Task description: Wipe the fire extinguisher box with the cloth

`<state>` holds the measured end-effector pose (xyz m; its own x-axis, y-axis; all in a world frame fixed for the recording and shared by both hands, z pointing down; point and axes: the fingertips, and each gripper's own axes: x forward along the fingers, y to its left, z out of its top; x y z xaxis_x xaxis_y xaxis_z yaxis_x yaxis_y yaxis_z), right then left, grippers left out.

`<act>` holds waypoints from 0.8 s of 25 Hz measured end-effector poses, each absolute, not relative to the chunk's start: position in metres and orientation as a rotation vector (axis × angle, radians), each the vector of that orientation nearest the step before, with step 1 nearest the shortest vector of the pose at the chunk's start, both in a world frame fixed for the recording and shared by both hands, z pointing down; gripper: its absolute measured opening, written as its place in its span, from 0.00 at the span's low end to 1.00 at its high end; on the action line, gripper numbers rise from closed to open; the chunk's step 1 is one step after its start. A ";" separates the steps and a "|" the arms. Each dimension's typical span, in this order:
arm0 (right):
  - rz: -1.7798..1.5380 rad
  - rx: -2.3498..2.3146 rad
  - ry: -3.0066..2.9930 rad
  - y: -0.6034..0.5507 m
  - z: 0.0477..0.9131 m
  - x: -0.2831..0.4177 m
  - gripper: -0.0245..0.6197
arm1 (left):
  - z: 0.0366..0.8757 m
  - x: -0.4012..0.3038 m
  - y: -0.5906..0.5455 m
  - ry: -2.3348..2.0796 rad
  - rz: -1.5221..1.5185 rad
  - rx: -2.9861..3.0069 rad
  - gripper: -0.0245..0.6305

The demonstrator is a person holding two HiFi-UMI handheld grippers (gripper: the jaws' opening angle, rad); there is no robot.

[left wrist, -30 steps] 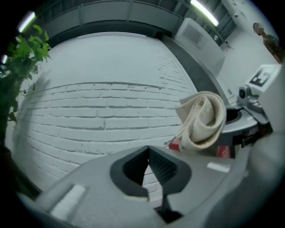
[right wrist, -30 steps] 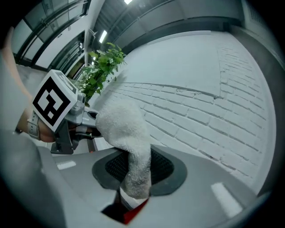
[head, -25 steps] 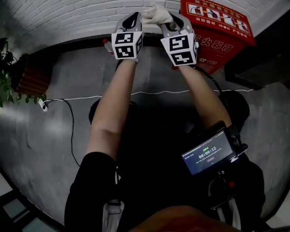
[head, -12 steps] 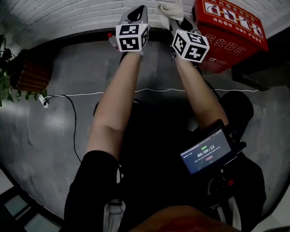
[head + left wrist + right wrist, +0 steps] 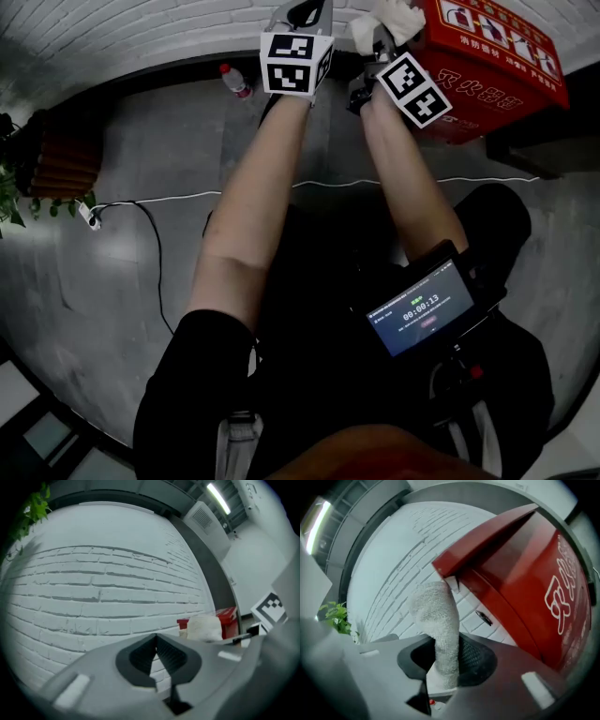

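Note:
The red fire extinguisher box (image 5: pixel 497 56) stands against the white brick wall at the upper right. In the right gripper view its sloping lid and front (image 5: pixel 525 588) fill the right side. My right gripper (image 5: pixel 386 36) is shut on a white terry cloth (image 5: pixel 394 17), and the cloth (image 5: pixel 438 620) sticks up between the jaws beside the box's left lid corner. Whether cloth and box touch, I cannot tell. My left gripper (image 5: pixel 302 14) is held up beside the right one, shut and with nothing in it (image 5: pixel 156 639). From it I see the cloth (image 5: pixel 204 627) and the box (image 5: pixel 228 618) to the right.
A plastic bottle (image 5: pixel 234 82) stands at the wall's foot left of the grippers. A white cable (image 5: pixel 187 200) runs across the grey floor to a power strip (image 5: pixel 87 216). A brown planter (image 5: pixel 61 155) with a plant (image 5: pixel 11 192) is at far left. A timer screen (image 5: pixel 422 309) hangs at the person's waist.
Both grippers have moved up and to the right, toward the wall and the box. The cloth has gone from between the grippers to the box's left lid corner.

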<state>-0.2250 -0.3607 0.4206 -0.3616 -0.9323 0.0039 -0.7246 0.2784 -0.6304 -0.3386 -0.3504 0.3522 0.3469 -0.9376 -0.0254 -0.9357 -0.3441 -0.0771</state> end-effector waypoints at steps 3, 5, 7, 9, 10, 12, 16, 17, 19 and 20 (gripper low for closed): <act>-0.869 -1.515 2.051 -0.368 0.432 -0.208 0.19 | 0.352 -0.323 -0.355 1.690 -0.052 -2.539 0.04; -0.934 -1.511 1.980 -0.372 0.441 -0.201 0.19 | 0.355 -0.317 -0.360 1.669 -0.072 -2.532 0.04; -0.990 -1.501 1.914 -0.375 0.448 -0.197 0.19 | 0.357 -0.313 -0.362 1.652 -0.090 -2.528 0.04; -1.026 -1.494 1.858 -0.377 0.453 -0.193 0.19 | 0.360 -0.309 -0.363 1.636 -0.101 -2.548 0.04; -1.038 -1.491 1.833 -0.377 0.456 -0.191 0.19 | 0.362 -0.308 -0.364 1.633 -0.110 -2.553 0.04; -1.055 -1.484 1.786 -0.380 0.460 -0.187 0.19 | 0.368 -0.311 -0.367 1.644 -0.128 -2.548 0.04; -1.074 -1.466 1.716 -0.383 0.466 -0.180 0.19 | 0.383 -0.313 -0.369 1.668 -0.162 -2.579 0.04; -1.076 -1.463 1.705 -0.383 0.466 -0.179 0.19 | 0.387 -0.313 -0.370 1.670 -0.174 -2.580 0.04; -1.082 -1.460 1.683 -0.384 0.468 -0.177 0.19 | 0.396 -0.309 -0.372 1.662 -0.207 -2.594 0.04; -1.087 -1.460 1.670 -0.383 0.470 -0.176 0.19 | 0.400 -0.306 -0.372 1.655 -0.227 -2.605 0.04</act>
